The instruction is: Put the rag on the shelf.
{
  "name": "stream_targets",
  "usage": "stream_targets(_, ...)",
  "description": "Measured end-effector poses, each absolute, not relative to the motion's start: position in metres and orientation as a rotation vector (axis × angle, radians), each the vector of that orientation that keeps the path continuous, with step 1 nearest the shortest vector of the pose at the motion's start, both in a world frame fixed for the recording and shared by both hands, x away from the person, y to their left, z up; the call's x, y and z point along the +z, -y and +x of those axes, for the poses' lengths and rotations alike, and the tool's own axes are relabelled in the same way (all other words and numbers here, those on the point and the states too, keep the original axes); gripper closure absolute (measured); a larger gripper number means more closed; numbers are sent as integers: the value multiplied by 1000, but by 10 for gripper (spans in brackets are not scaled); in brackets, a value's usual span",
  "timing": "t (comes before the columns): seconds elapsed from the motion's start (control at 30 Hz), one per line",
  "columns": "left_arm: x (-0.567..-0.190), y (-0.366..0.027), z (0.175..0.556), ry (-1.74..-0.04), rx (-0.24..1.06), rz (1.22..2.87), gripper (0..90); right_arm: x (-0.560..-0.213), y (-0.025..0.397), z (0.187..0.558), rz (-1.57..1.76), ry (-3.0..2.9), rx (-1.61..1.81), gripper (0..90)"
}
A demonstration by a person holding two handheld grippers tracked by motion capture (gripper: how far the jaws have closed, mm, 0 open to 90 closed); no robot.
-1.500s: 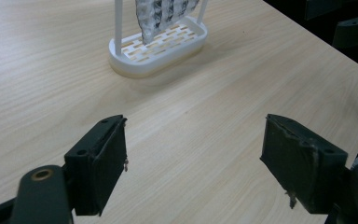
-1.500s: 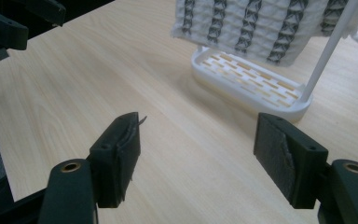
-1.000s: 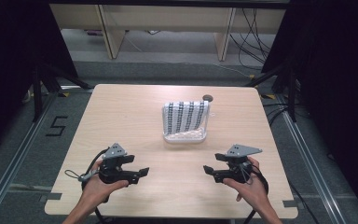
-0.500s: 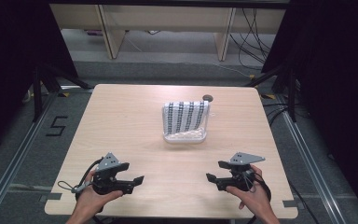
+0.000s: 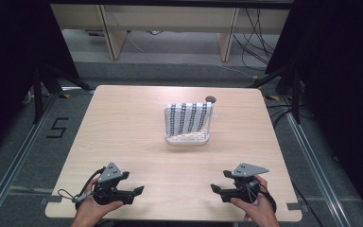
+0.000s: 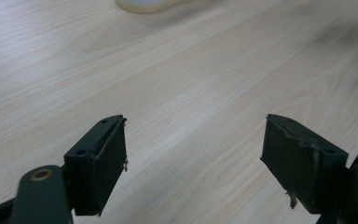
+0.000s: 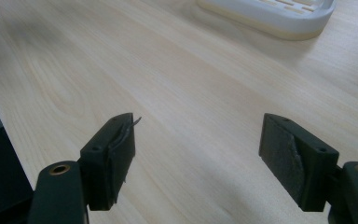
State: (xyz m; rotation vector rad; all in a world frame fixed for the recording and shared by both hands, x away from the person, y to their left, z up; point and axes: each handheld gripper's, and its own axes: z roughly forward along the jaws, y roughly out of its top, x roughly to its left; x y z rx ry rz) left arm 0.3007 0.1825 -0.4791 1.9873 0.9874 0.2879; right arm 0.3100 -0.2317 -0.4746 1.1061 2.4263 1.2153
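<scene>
The table (image 5: 123, 142) lies bare and wide ahead of both grippers, its near edge right under the person's hands, so there is plenty of open room forward and little behind. The white basket (image 5: 187, 138), with a striped cloth (image 5: 189, 118) draped over its upright back, stands well ahead of the grippers and between their two lines, nearer the far edge; a small dark round thing (image 5: 211, 99) sits just beyond it. The left gripper (image 5: 137, 191) hovers low at the near edge with jaws spread wide and nothing between them; the right gripper (image 5: 216, 189) matches it, wide and empty. This looks like the start of a reach: neither tool is near the cloth. The next move likely calls for both to travel forward and inward, then rise to the cloth's top edge without knocking the light basket
</scene>
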Motion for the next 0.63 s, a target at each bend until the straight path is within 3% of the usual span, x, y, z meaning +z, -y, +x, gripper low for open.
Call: stream_targets(0.63, -482, -184, 302, -970, 279, 2034, 209, -479, 235, 313, 1089, -2435, 1208, 280)
